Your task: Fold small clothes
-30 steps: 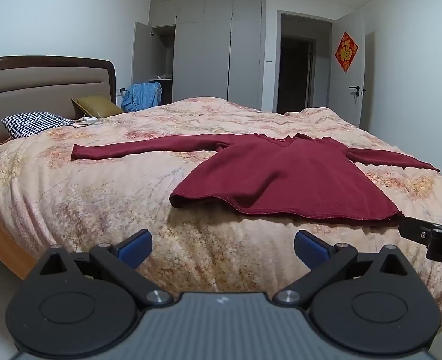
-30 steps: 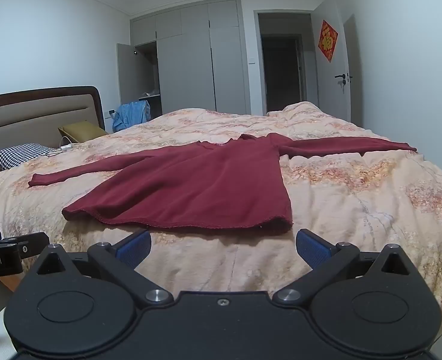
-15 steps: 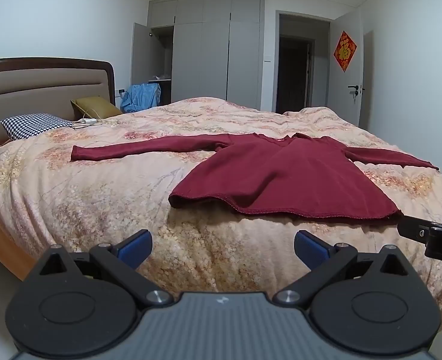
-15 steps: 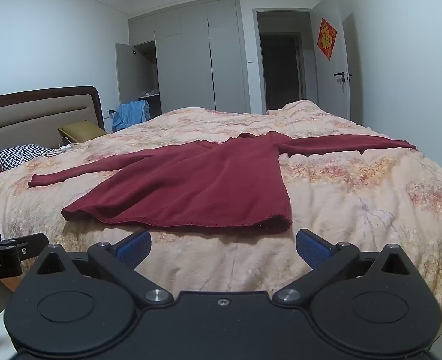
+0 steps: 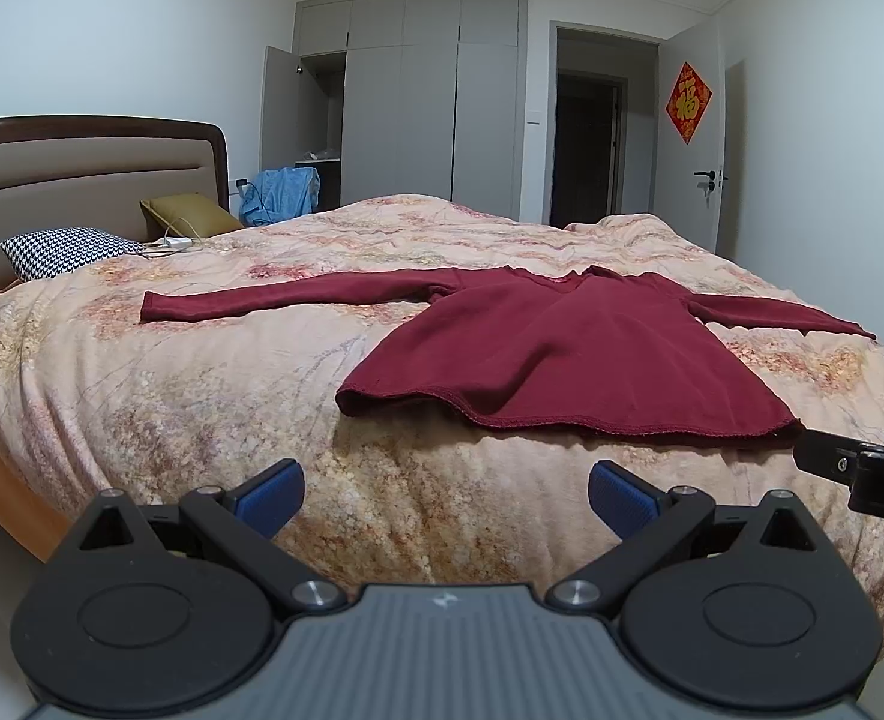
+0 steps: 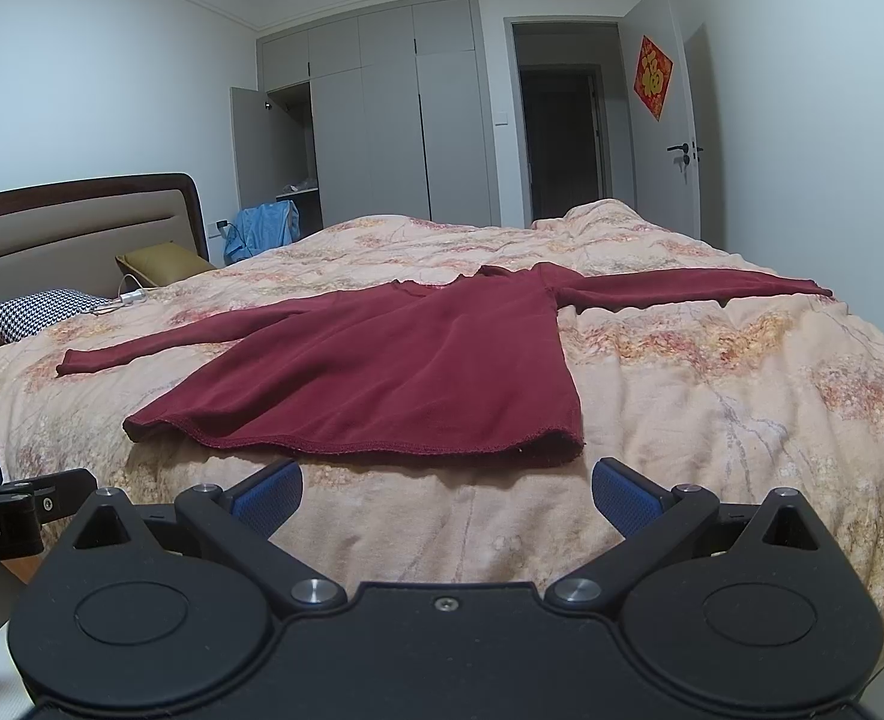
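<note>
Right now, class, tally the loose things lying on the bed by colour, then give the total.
Dark red: 1, the jumper
Black-and-white check: 1, the pillow
Olive: 1, the cushion
White: 1, the charger
Total: 4

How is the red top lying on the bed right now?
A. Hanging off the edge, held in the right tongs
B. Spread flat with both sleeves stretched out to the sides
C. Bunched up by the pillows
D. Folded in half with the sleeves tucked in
B: the red top lies flat on the bedspread with one sleeve out to each side, and both the left tongs and right tongs are open and short of its hem.
</note>
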